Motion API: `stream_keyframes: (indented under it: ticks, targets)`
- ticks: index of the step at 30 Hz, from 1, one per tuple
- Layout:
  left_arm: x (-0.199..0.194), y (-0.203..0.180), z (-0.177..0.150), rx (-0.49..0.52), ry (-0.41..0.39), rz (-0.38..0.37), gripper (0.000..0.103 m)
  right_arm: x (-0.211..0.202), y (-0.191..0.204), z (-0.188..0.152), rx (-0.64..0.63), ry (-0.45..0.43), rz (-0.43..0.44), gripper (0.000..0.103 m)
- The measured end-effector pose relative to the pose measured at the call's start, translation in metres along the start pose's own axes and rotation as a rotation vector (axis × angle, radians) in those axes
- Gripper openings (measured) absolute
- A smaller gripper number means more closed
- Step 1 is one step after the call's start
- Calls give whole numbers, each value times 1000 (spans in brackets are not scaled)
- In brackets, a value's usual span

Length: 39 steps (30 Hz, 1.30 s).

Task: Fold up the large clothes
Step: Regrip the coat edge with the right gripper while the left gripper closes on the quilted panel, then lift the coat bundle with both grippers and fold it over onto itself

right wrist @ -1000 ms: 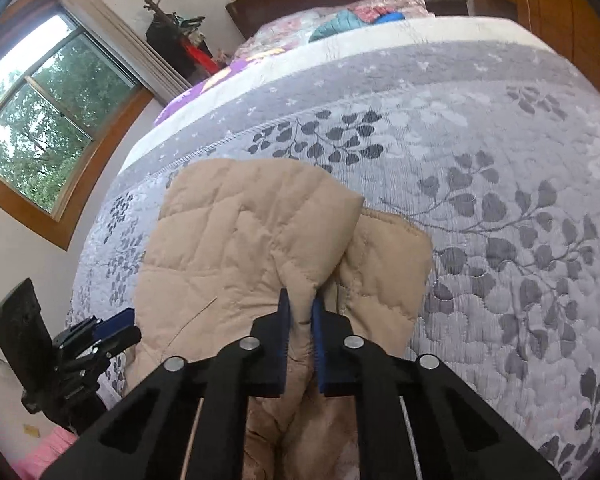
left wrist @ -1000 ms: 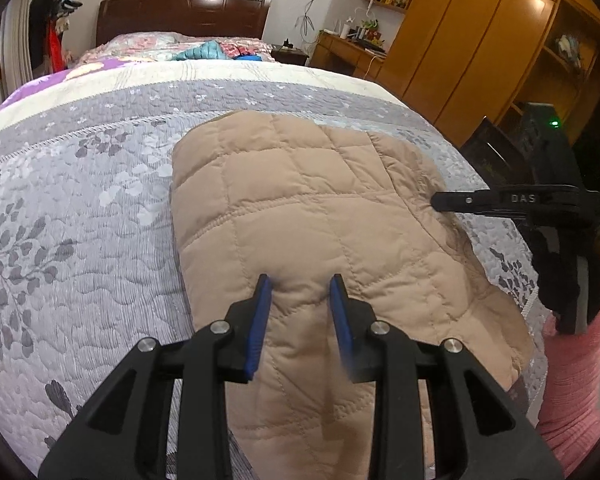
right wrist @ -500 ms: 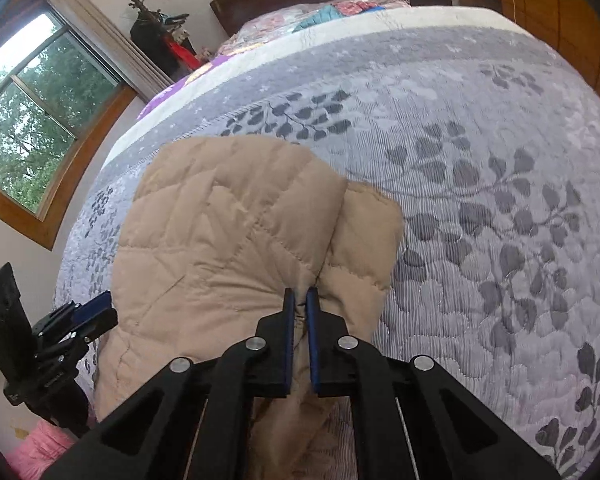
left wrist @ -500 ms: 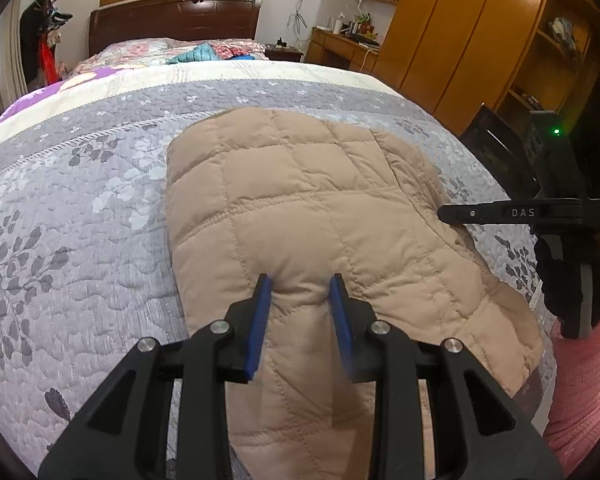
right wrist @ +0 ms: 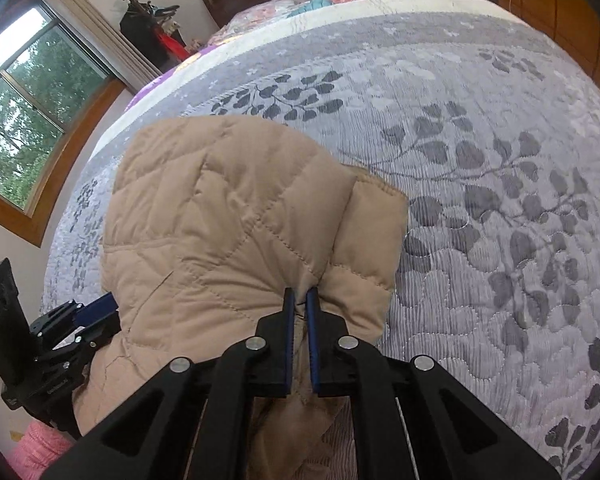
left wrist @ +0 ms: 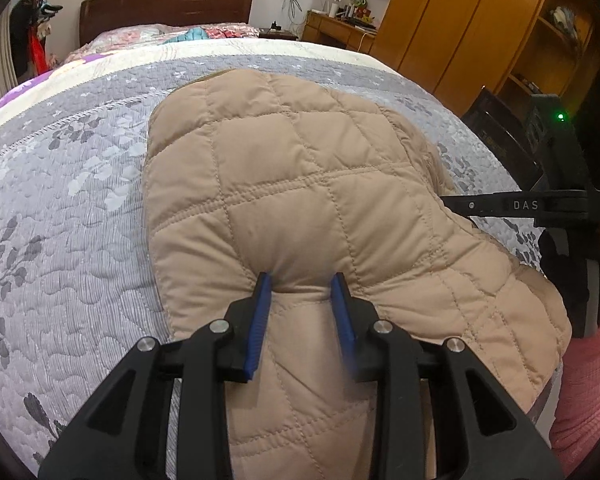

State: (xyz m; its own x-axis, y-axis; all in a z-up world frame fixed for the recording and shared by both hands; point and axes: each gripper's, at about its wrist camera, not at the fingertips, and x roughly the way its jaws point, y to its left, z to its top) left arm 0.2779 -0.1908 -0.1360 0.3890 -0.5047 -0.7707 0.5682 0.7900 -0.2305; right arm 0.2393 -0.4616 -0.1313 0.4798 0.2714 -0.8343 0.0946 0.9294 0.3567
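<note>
so the left gripper [left wrist: 303, 284] has its blue pads spread with a puffy fold of the tan quilted jacket [left wrist: 300, 184] bulging between them, while the right gripper [right wrist: 299, 298] is nearly pressed together, pinching a thin edge of the same jacket. it's lying folded over on the grey leaf-print bedspread [right wrist: 480, 152] near the bed's foot, dark wooden headboard [left wrist: 168, 8] way back

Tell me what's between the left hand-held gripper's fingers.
A fold of the tan quilted jacket sits between the left hand-held gripper fingers, which stand apart; left wrist view shows it.
</note>
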Motion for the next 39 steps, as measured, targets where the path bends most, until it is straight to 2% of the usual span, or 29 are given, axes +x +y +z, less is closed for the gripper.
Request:
stream_keyframes:
  ticks: [7,9,13,18,21,25,28,30,33,39]
  targets:
    - [-35,4,1,-19,-34,-21,28,-50,23,-12,-49,-102,-73,10]
    - [-49,0,-5,-14,-55,-23,28,-65,38,-22,-89,-129,-55,10]
    - [-70,-13,-23,3,-76,-69,25,-73,73,-51,-183,-115,25,10]
    - [-64,-17,-41,-19,-27,-125,19,-61,93,-77,-235,-90,42,10]
    - [-52,-14,-46,-24,-7,-127,16,-42,86,-87,-219,-62,24,8]
    - [-29,-4,-52,-47,41,-131,2,-22,73,-92,-176,-39,50,6]
    - [-16,5,-55,-75,63,-162,0,-12,70,-97,-174,-48,53,5]
    - [-13,2,-58,-54,57,-145,0,-7,71,-101,-192,-67,33,5]
    - [-10,-9,-62,6,30,-78,0,-5,73,-104,-199,-81,13,5]
    - [-14,-11,-59,9,24,-65,0,-7,77,-102,-195,-90,17,5]
